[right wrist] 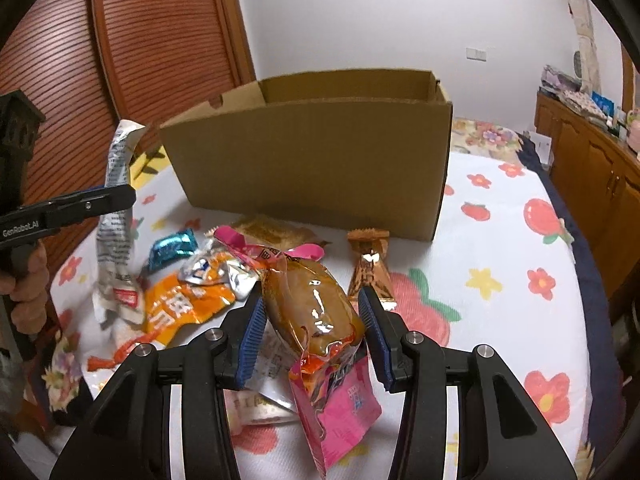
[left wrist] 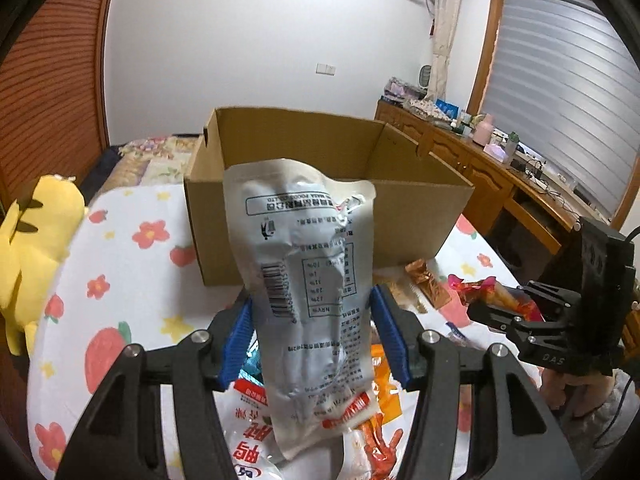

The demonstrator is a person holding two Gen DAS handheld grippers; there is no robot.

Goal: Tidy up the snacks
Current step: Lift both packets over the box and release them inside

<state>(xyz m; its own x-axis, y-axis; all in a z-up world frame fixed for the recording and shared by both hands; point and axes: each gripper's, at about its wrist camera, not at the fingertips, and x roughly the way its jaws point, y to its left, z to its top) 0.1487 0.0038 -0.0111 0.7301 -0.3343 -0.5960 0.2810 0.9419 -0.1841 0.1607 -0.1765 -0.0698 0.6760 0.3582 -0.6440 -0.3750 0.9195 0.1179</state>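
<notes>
Left wrist view: left claw (left wrist: 312, 340) clamped on one silver-white snack pouch (left wrist: 304, 280), held upright off the bed, its printed back toward the camera. On the pouch: a barcode, a nutrition table headed "NRV%", rows reading 10%, 1%, 11%, 23%, 12%; other print too small to read. Behind the pouch, one open cardboard box (left wrist: 408, 216), standing on a bedspread (left wrist: 120, 260) printed with flowers and strawberries. Under the pouch, a heap of packets, among them one white pack (left wrist: 248, 440) with large red Chinese characters. Right of the box, one copper foil wrapper (left wrist: 430, 284). At far right, the right claw (left wrist: 504, 304), marked "DAS" on its body, with a red-orange packet in it. At far left, one yellow plush toy (left wrist: 36, 240).

Right wrist view: right claw (right wrist: 312, 332) closed on one clear-fronted pink snack pack (right wrist: 316, 312) with a brown piece inside, raised above the bedspread (right wrist: 520, 280). Beyond it, the same cardboard box (right wrist: 320, 168), open at the top. Loose on the bed before the box: one teal foil candy (right wrist: 174, 246), one orange packet (right wrist: 188, 304), one copper foil wrapper (right wrist: 370, 264). At left, the left claw (right wrist: 116, 196), lettered "GenRobot.AI", gripping the silver-white pouch (right wrist: 114, 216).
</notes>
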